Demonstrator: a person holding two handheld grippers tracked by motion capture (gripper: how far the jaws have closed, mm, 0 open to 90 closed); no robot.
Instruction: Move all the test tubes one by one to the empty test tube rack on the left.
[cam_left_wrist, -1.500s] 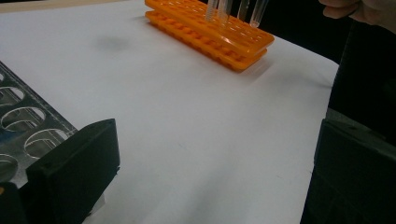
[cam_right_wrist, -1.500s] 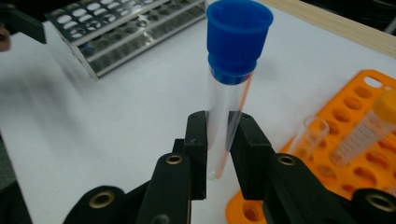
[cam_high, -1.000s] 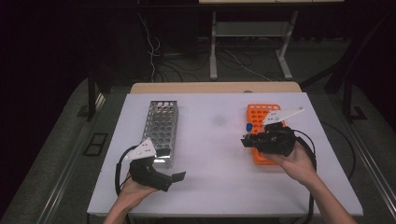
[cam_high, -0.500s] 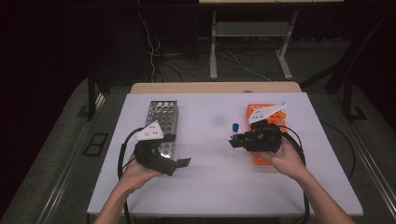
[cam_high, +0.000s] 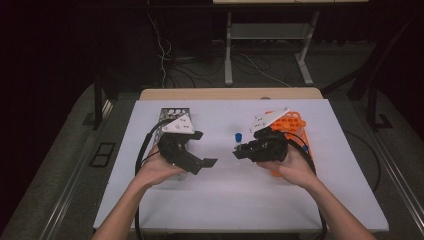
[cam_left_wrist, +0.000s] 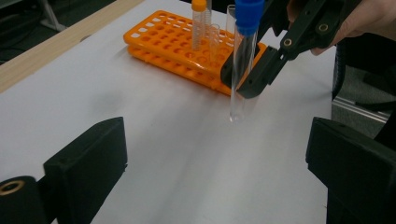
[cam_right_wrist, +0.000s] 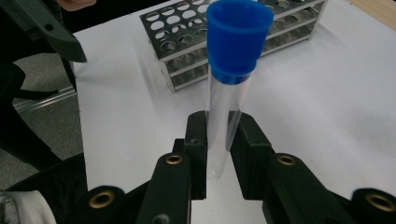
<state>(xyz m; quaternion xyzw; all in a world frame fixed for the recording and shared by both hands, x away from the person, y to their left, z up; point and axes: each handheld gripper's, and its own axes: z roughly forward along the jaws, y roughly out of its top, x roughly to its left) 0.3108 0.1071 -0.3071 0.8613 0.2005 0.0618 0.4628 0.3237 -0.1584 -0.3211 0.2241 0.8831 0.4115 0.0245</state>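
Gripping blue-capped test tube (cam_right_wrist: 223, 112) upright, right gripper (cam_right_wrist: 217, 140) was above white table (cam_high: 225, 195), between orange rack (cam_high: 292, 125) and metal rack (cam_high: 167, 117). Left gripper (cam_high: 202, 149) was spread wide, jaws just closing slightly, nothing between.

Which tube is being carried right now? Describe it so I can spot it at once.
Start at the orange rack on the right side of the white table. Just left of it, the right gripper is shut on an upright clear tube, held above the table between the two racks. Its blue cap sets it apart: the capped tube standing in the orange rack wears orange.
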